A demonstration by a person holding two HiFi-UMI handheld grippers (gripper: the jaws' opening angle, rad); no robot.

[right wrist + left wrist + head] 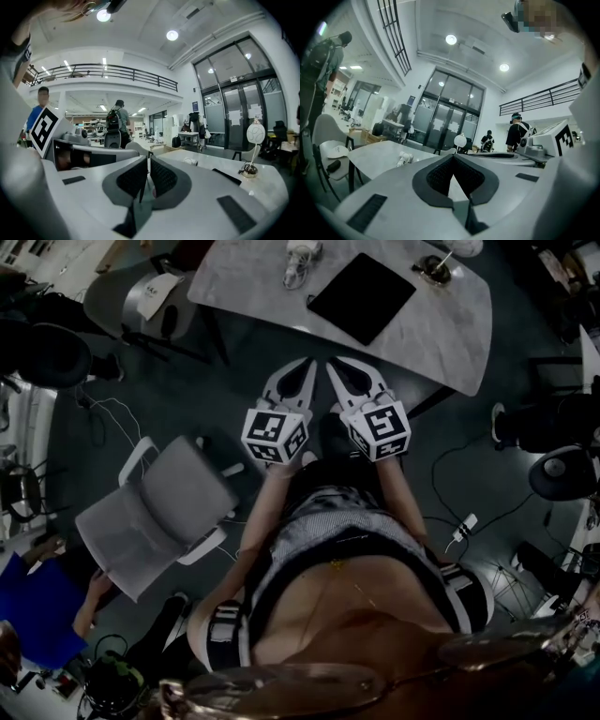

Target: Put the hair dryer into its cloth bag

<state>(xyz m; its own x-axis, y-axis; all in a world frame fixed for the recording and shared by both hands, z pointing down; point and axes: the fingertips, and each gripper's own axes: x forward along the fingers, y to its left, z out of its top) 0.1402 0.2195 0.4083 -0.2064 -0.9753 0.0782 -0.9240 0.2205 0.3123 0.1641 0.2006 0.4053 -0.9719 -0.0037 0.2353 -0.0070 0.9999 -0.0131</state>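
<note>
The white hair dryer point(301, 259) lies on the grey table point(450, 334), at its far left part. Right of it a flat black cloth bag point(362, 296) rests on the tabletop. My left gripper point(305, 367) and right gripper point(337, 367) are side by side, short of the table's near edge, both shut with nothing in them. In the left gripper view the hair dryer point(404, 158) is ahead on the left, beyond the shut left gripper point(453, 157). In the right gripper view the bag point(229, 176) shows as a dark strip right of the shut right gripper point(148, 161).
A small globe lamp point(434, 268) stands on the table to the right of the bag. A grey office chair point(159, 507) is on the floor to my left, another chair point(141, 296) by the table's left end. Cables and a power strip point(464, 526) lie on the floor at right.
</note>
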